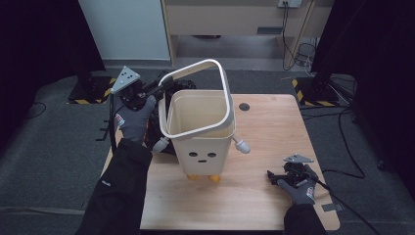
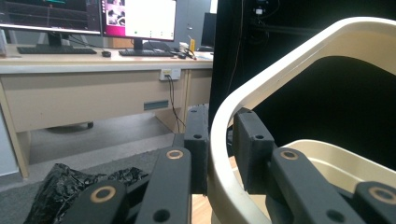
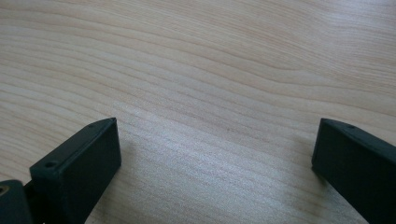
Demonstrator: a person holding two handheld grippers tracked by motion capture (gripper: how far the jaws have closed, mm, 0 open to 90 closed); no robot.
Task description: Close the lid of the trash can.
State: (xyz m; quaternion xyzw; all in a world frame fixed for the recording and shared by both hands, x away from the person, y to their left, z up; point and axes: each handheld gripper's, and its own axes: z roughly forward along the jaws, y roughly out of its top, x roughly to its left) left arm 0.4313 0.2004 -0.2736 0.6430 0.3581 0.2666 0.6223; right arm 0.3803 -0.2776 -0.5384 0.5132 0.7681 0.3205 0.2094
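The wooden table [image 1: 254,196] is the biggest thing here, and it sits right in front of you. On it stands a tall cream bin [image 1: 203,137] with a little face, two stubby arms and orange feet. It is near the back left part of the table, standing upright.

On top of the bin is a cream frame ring [image 1: 195,98]. The ring is tipped up. Its front edge is still down on the bin's rim, and its back edge is high in the air. Behind the bin, on the left, you can see a crumpled black bag [image 2: 70,186].

Your left gripper [image 1: 161,88] has the ring by its left side. In the left gripper view the two black pads [image 2: 198,140] sit close on both sides of the thin ring wall, so you are pinching it. The jaws are only a little way apart, just the width of the ring.

Your right gripper [image 1: 286,177] rests low at the front right of the table, well apart from the bin. Its jaws are wide apart and there is nothing between them, just bare wood.

So it looks like you are about partway. The ring is lifted on one side but not off the bin yet. What you mean to do with the black bag I cannot tell.
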